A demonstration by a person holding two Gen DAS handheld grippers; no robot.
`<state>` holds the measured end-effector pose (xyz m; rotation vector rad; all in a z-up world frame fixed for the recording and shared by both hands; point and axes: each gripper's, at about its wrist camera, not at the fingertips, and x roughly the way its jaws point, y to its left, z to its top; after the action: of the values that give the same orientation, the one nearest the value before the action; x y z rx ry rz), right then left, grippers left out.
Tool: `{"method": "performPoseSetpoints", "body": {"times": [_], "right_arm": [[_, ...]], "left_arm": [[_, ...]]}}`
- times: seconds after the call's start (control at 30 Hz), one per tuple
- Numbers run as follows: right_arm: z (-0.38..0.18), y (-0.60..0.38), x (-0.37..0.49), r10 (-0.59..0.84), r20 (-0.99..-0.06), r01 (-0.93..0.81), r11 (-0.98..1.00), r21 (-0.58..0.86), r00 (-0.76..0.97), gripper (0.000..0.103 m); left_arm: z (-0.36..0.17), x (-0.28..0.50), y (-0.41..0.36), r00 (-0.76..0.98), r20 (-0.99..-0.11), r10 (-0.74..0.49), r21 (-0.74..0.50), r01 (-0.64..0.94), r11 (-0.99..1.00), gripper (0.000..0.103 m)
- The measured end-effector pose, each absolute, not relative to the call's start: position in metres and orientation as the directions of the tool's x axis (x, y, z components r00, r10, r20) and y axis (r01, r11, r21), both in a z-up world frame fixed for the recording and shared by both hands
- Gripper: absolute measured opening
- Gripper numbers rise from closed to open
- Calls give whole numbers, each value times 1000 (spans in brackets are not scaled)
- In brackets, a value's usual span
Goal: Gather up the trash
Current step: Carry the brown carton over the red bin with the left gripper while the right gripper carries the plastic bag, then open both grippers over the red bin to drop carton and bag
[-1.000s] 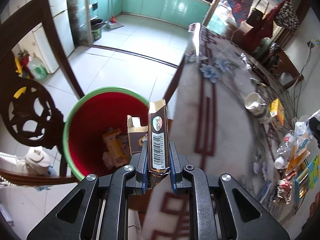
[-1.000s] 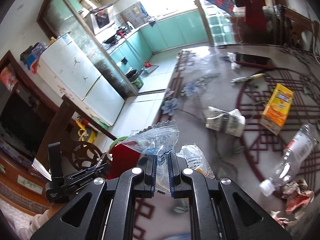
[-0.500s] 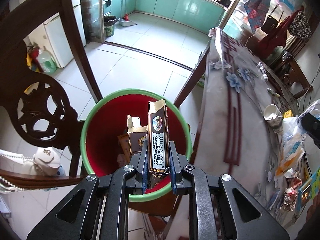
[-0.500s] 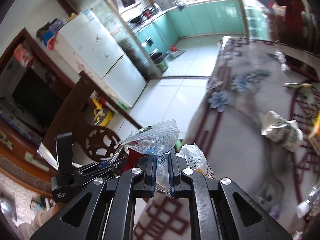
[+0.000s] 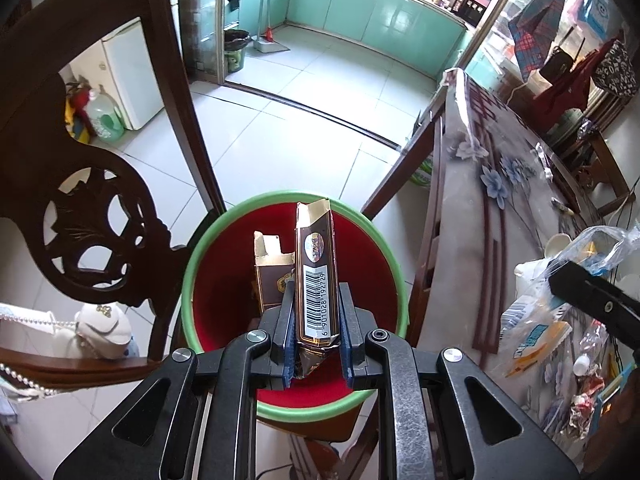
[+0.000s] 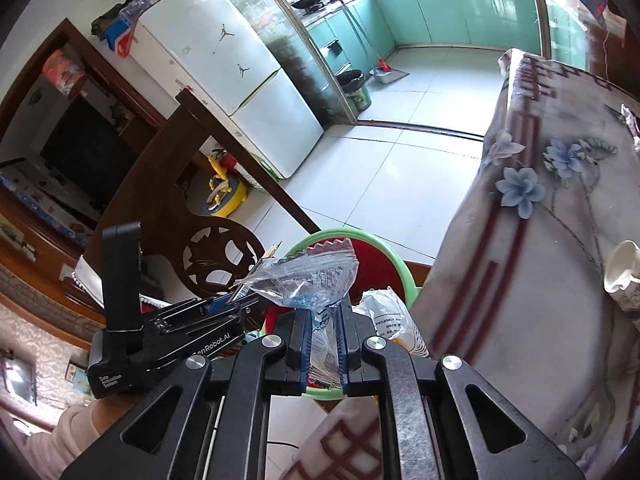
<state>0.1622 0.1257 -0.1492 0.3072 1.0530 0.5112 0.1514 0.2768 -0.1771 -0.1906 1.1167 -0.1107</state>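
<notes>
**Both hands loaded over the red bin**

Left wrist view: the left hand-held gripper (image 5: 316, 336) is clamped on a brown carton (image 5: 314, 276) that stands upright between its blue pads, barcode facing the camera, torn flap on top. Directly beyond it sits the red bin (image 5: 224, 280) with a green rim, filling the centre of the view. A second open brown box (image 5: 272, 276) appears to stand inside the bin at about 10 o'clock from the carton, though it may be part of the same packaging. A carved wooden chair (image 5: 104, 216) stands at 9 o'clock, and the desk (image 5: 464, 232) with a flowered cover runs along 3 o'clock.

Right wrist view: the right hand-held gripper (image 6: 323, 344) pinches a clear plastic bag (image 6: 308, 276), its crumpled top fanning out above the pads. The bin's green rim (image 6: 406, 276) lies just behind the bag. The left hand-held gripper (image 6: 240, 302) reaches in from 9 o'clock, and a white wrapper (image 6: 386, 312) sits at the desk edge (image 6: 520, 280).
</notes>
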Motion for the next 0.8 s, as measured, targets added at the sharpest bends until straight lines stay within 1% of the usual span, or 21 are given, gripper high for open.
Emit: {"method": "performPoseSetpoints", "body": {"times": [0.03,0.1,0.13,0.17,0.23,0.27,0.3,0.37,0.4,0.53,0.73,0.8], "right_arm": [[-149,128,163,538,-745,-256,843,473,395,11],[-148,133,164,538,-745,-270,842,466,393,15],[-147,135,163,536,-747,-276,844,460,393,20],[-147,136,163,531,-750,-279,847,453,394,24],[-145,138,163,526,-754,-284,850,444,393,25],[-144,139,162,525,-754,-286,850,441,395,25],[-143,139,161,522,-755,-289,852,437,398,26],[-140,140,159,519,-753,-293,854,431,405,30],[-138,139,158,520,-750,-295,853,430,409,31],[-132,133,153,517,-743,-293,855,428,424,32],[-122,101,139,497,-733,-244,868,434,465,33],[-115,75,126,465,-730,-212,884,418,501,33]], "left_arm": [[-177,151,279,438,-881,-180,-208,-16,978,16],[-178,151,282,440,-881,-174,-207,-29,978,17],[-178,150,284,443,-881,-168,-205,-36,978,19],[-178,150,284,445,-881,-160,-198,-40,979,23],[-178,148,286,448,-880,-155,-194,-41,980,32],[-177,148,286,450,-879,-156,-196,-43,980,41],[-176,147,286,453,-877,-158,-199,-45,979,46],[-174,145,286,461,-874,-156,-200,-48,979,48],[-172,144,285,465,-872,-155,-200,-48,979,49],[-167,140,279,473,-869,-147,-187,-39,982,52],[-156,130,257,485,-862,-148,-171,-4,985,53],[-152,126,247,491,-858,-154,-166,18,986,58]]}}
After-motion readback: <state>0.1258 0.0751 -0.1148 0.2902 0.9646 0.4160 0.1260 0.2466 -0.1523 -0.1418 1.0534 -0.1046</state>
